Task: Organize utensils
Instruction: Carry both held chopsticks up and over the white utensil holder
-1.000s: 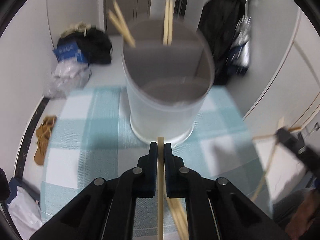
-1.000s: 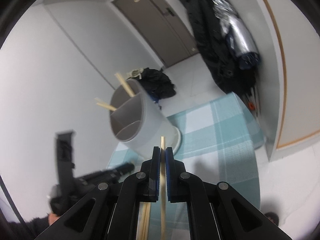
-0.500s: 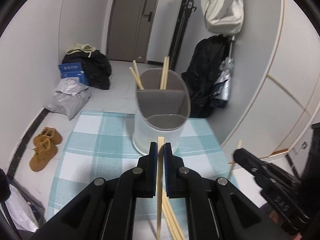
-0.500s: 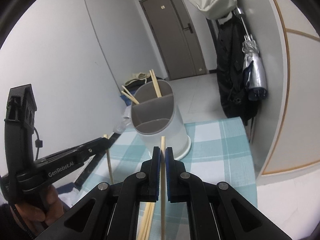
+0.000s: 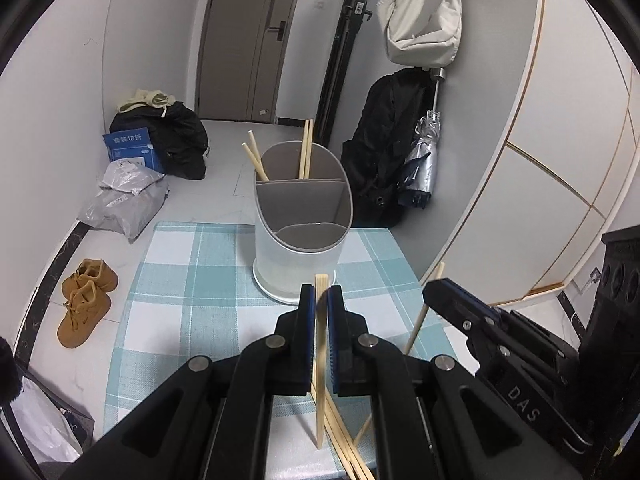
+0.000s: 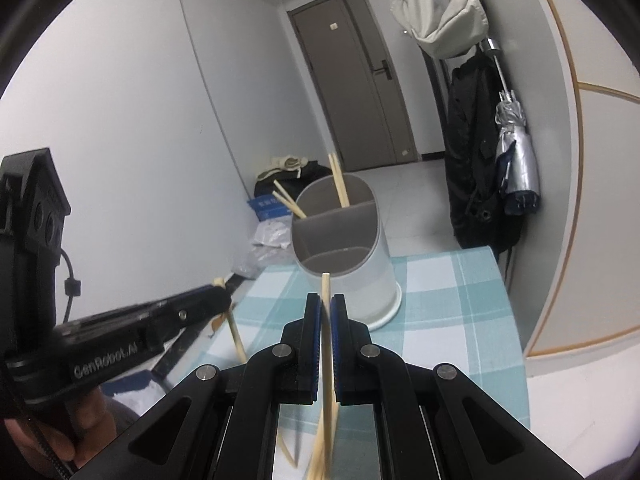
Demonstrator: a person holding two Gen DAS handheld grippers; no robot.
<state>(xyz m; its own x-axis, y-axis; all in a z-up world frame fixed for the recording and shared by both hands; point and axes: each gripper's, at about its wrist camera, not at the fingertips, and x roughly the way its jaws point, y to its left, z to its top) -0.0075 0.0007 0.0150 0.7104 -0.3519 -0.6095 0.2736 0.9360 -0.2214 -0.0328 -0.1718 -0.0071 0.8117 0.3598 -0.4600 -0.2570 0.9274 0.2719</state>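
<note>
Both grippers backed off from the holder, which now reads smaller.

Left wrist: left gripper (image 5: 319, 300) clamped on a chopstick (image 5: 320, 360); more lie loose on the checked cloth (image 5: 188, 292). Holder (image 5: 300, 236) is oval, frosted plastic, divided, four sticks inside.

Right wrist: right gripper (image 6: 326, 308) clamped on a stick (image 6: 327, 320).

Sticks are light, stiff, smooth wood; likely pivot, so grip mid-shaft.

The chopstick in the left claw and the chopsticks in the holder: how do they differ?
The held chopstick is single, clamped in the left claw over the checked cloth. The holder chopsticks are several, resting free in the holder rear compartment, some leaning left. All are pale wood.
</note>
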